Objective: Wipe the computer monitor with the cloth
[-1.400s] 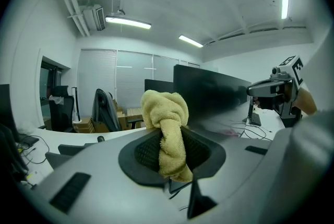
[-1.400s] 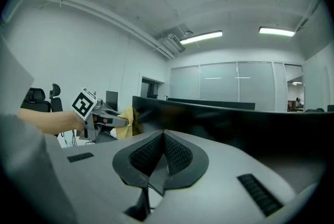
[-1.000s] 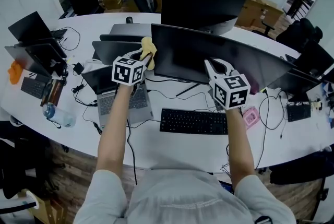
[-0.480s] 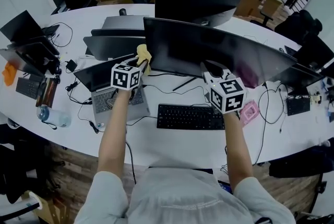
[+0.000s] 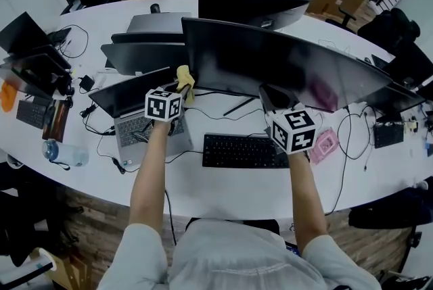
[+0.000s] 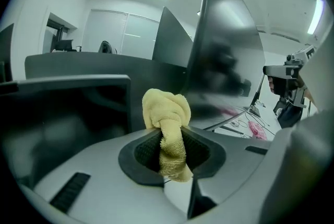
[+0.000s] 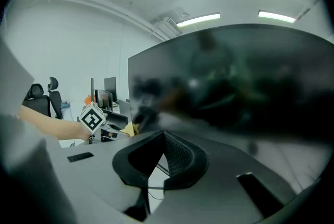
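Cloth (image 6: 167, 113), soft and light, is pinched at its bunched middle by the left gripper (image 6: 171, 142) near the monitor's (image 5: 291, 65) left edge, the right gripper (image 7: 159, 139) being closed on nothing.

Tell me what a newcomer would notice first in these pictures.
The wide dark monitor fills the middle of the white desk. Near its left edge, the left gripper is shut on a yellow cloth that bunches up above it. The right gripper is shut and empty in front of the screen's lower middle.
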